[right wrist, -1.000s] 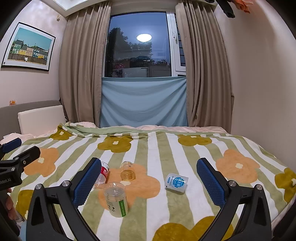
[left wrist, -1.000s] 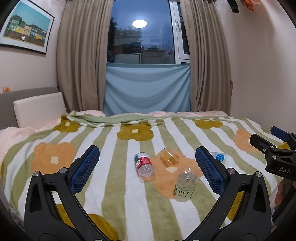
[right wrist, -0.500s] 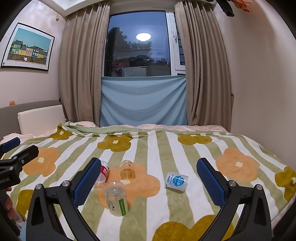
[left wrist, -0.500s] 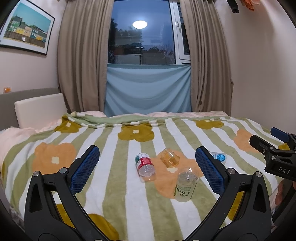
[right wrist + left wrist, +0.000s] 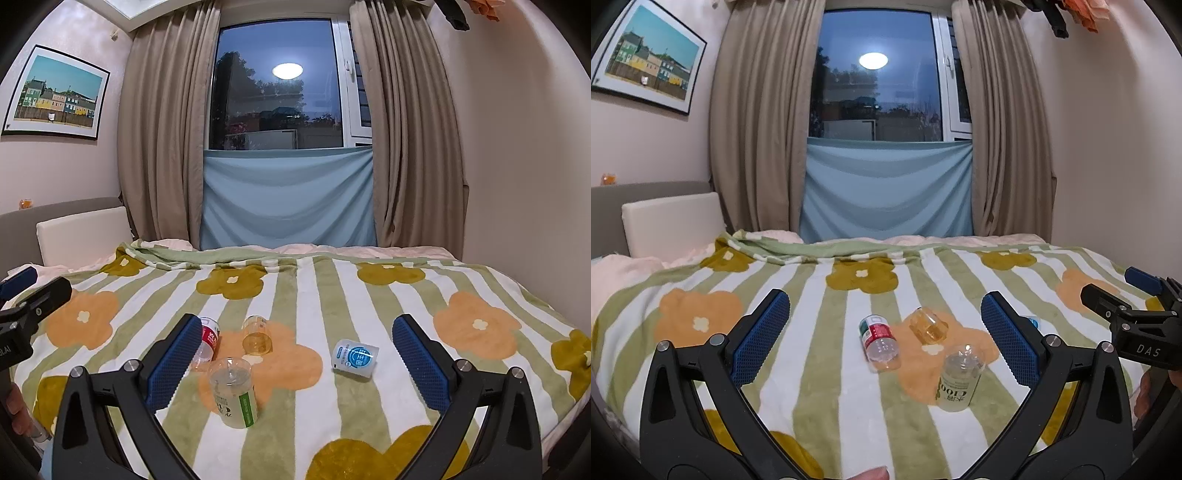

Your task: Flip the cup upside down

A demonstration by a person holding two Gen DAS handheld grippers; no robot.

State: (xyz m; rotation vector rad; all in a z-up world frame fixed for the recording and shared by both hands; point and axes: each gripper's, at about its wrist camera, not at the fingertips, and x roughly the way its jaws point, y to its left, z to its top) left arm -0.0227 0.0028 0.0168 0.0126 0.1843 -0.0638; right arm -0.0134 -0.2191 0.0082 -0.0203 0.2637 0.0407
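Several small clear cups lie on the flowered blanket. A clear cup with a green label (image 5: 960,380) (image 5: 234,391) stands upside down, nearest. An amber cup (image 5: 929,325) (image 5: 257,335) lies tipped behind it. A red-labelled cup (image 5: 879,341) (image 5: 207,343) lies on its side at the left. A blue-printed cup (image 5: 354,358) lies on its side at the right, mostly hidden behind a finger in the left wrist view. My left gripper (image 5: 884,336) is open and empty above the blanket. My right gripper (image 5: 295,354) is open and empty, also short of the cups.
The bed's blanket (image 5: 332,295) fills the foreground. A white pillow (image 5: 670,221) leans on the headboard at the left. Curtains and a window with a blue cloth (image 5: 288,199) stand behind. The wall is close at the right.
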